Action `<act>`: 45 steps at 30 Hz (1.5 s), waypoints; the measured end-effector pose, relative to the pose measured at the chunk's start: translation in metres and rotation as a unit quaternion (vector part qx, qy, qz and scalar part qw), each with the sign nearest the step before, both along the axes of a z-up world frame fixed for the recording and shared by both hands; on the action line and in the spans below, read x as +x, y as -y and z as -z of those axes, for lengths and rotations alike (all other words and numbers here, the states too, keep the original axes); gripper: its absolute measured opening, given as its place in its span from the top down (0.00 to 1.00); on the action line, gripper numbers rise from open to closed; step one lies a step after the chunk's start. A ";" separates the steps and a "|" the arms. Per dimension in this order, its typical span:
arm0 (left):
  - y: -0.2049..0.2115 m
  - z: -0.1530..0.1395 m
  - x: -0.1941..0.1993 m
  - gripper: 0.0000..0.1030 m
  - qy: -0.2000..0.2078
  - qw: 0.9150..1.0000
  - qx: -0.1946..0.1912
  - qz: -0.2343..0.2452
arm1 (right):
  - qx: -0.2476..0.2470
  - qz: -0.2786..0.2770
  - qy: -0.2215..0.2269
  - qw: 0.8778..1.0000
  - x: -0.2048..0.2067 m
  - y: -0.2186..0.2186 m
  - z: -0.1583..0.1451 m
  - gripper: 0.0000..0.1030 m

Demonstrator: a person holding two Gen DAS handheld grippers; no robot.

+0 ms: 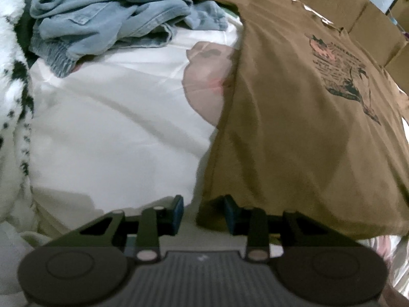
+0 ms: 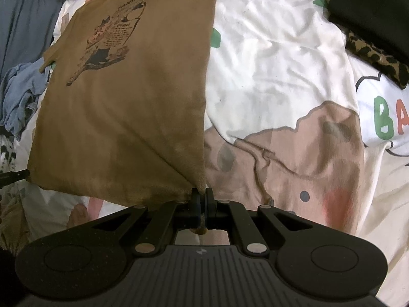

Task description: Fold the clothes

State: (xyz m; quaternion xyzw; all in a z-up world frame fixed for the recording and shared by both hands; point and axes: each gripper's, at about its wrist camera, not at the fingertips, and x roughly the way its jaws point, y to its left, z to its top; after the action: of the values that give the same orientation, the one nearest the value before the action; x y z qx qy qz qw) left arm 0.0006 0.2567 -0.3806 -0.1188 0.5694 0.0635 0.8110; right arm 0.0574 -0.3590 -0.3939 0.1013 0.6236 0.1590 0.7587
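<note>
Right gripper (image 2: pixel 202 199) pinches a hem corner of the brown T-shirt (image 2: pixel 127 102); left gripper (image 1: pixel 203 213) gapes at the other corner, gripping nothing. Shirt lies flat on the bed (image 2: pixel 281 64), no fold made yet.

I see a bed spread with a white cartoon-print sheet (image 2: pixel 276 71), creased, with a large pinkish-brown figure and green and orange letters. Brown cardboard boxes (image 1: pixel 340 2) line its far side. My view is evenly lit, soft at the edges.

I am seeing the T-shirt (image 1: pixel 294 128) lying spread on the bedsheet (image 1: pixel 115 133), its near corners at my two grippers. A heap of clothes (image 1: pixel 102 18) is lying beyond, to its left; folded garments (image 2: pixel 370 25) are lying far right.
</note>
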 end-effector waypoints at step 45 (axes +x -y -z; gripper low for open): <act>-0.009 -0.055 0.013 0.93 -0.003 1.000 -0.013 0.027 | 0.011 -0.007 0.029 0.999 -0.011 -0.010 -0.039 1.00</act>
State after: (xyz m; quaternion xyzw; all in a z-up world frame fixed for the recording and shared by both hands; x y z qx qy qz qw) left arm 0.0141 0.2656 -0.3257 -0.1132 0.5753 0.0343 0.8093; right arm 0.0461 -0.3495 -0.3548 0.1010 0.6001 0.1741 0.7742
